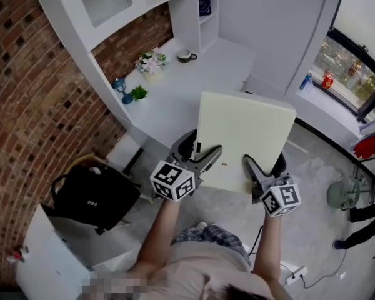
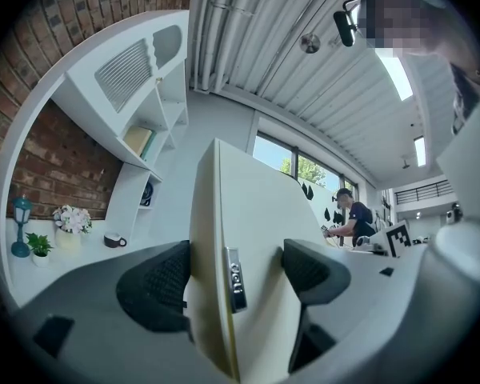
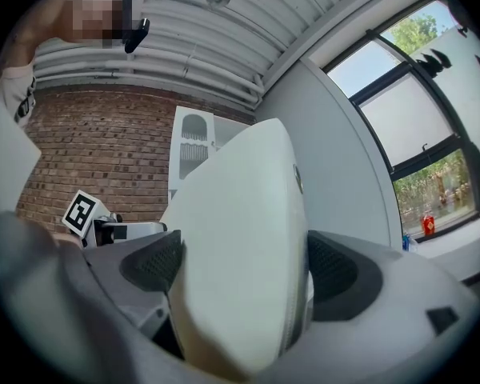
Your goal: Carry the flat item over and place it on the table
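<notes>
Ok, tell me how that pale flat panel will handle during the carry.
Probably stiff: the flat panel looks straight though held only at its near edge. Likely light, since the left tool and right tool hold it cantilevered. Its smooth faces could slip.

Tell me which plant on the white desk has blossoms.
The larger plant in the pale pot, nearer the dark mug; the small leafy plant is all green.

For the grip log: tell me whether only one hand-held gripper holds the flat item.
No, the left hand-held gripper and the right hand-held gripper both clamp the flat item at its near edge.
</notes>
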A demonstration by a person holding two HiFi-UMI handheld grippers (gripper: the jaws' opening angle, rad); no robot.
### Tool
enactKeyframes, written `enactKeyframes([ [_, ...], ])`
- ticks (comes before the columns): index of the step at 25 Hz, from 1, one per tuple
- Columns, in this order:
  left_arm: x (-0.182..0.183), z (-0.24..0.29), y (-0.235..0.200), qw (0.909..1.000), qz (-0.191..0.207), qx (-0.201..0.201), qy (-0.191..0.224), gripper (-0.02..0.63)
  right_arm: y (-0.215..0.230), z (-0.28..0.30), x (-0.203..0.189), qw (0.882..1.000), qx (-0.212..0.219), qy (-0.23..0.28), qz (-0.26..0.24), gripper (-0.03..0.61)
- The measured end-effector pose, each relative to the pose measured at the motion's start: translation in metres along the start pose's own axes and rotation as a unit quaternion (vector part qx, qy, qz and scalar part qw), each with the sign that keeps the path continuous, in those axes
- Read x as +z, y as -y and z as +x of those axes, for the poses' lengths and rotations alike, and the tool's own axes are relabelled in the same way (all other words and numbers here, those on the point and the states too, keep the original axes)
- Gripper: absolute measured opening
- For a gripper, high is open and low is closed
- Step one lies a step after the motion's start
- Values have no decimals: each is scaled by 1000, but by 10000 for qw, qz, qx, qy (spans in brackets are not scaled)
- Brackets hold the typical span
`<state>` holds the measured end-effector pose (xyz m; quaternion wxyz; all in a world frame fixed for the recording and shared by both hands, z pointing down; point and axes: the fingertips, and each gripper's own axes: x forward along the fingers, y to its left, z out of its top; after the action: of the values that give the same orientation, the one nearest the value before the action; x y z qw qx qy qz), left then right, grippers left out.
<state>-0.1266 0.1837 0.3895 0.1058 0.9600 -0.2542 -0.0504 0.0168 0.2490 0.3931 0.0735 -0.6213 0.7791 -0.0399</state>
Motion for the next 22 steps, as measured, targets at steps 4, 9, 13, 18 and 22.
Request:
enactKeyframes([
  [4,-6,2,-8,10000,-19,-24,-46,351,1,6,-7,10000,-28,-29,32,495],
  [9,-3,12,-20,10000,-14,-45,-63,351,7,20,-8,10000,-53,-34,72,497],
  [13,-3,30,-30,10000,-17,-44,-44,351,21,34,-8,9999,-63,-35,109,497],
  [18,-4,65,-47,10000,-13,-18,-18,351,51,61,-10,9999,-47,-42,125,497],
  [22,-3,105,-73,9999,12,103,-23,351,84,99,-13,9998,49,-44,207,497],
])
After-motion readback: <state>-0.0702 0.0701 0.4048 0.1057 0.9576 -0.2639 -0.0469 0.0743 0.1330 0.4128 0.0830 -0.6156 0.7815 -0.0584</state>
